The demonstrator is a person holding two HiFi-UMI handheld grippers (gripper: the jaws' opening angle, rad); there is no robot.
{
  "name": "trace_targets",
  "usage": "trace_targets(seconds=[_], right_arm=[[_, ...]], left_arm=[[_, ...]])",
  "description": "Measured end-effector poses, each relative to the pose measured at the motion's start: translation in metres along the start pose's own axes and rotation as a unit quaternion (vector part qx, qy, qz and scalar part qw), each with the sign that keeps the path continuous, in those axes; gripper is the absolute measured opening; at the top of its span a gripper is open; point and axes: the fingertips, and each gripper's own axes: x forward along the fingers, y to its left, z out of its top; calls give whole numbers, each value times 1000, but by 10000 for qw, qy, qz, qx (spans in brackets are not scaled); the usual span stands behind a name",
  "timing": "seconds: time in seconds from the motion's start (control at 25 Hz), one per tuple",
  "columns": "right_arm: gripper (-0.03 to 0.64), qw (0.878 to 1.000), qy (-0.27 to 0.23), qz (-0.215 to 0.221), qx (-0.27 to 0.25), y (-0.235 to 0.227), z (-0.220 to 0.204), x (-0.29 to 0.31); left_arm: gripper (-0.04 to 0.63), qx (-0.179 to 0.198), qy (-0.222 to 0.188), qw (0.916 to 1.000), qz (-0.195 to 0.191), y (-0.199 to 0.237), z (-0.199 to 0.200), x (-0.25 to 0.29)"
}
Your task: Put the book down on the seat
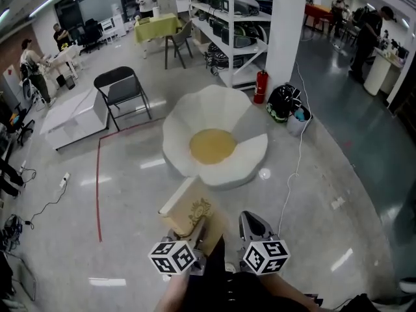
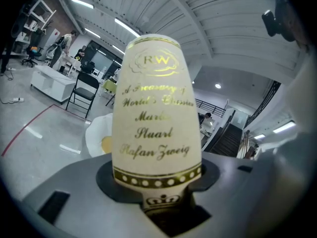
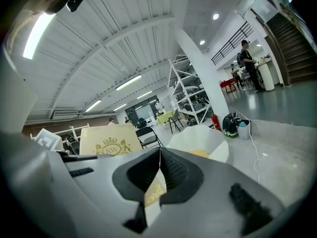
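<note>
Left gripper point(image 2: 157, 211): jaws partly open, clamped on the lower spine of the cream, gold-lettered book point(image 2: 156, 118), which stands upright. Right gripper point(image 3: 159, 177), at 3 o'clock of it: jaws pressed together on a thin cream, gold-printed edge of the book. White petal-shaped seat point(image 1: 195, 119) lies at 12 o'clock, well apart from the book.

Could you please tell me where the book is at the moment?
In the head view the book is low at centre-left, gripped in the left claw, just short of the white petal-shaped seat ahead.
</note>
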Motion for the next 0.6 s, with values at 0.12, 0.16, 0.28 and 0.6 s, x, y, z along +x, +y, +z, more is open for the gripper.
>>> trace_targets(seconds=[0.12, 0.16, 0.28, 0.6], right_arm=[[12, 10000, -47, -66, 43, -10, 8, 17], [12, 9999, -36, -93, 56, -13, 10, 24], [12, 9999, 28, -132, 76, -20, 14, 47], [12, 9999, 151, 39, 43, -35, 39, 128]], left_arm=[[227, -19, 39, 10000, -29, 7, 5, 17], [227, -22, 57, 10000, -37, 9, 8, 24], [227, -6, 74, 9999, -86, 15, 19, 46], [227, -125, 164, 9998, 32, 49, 60, 116]])
